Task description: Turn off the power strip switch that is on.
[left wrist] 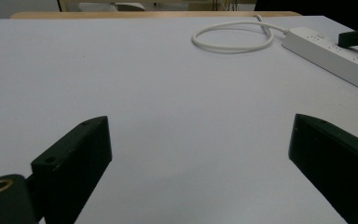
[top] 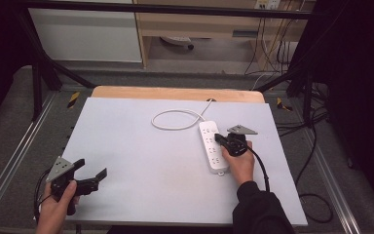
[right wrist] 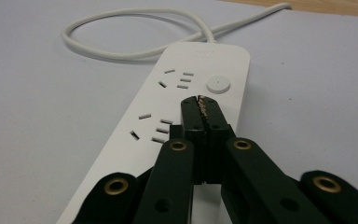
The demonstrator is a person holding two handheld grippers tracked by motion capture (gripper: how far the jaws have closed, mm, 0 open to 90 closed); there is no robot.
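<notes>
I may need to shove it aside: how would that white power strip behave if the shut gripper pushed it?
The power strip looks like a rigid, flat plastic bar lying on the smooth table, so it would probably slide rather than tip or roll. Its cable lies in a loose loop, likely floppy, trailing and tugging slightly. Pushed near one end by the right gripper, it may pivot.

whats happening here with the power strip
A person holds a gripper in each hand at a grey-topped table. The right gripper, jaws shut with nothing between them, sits over the white power strip, its tips close to the round button; contact can't be told. The left gripper is open near the table's near left corner, away from the strip. The strip's cord lies looped behind it.
</notes>
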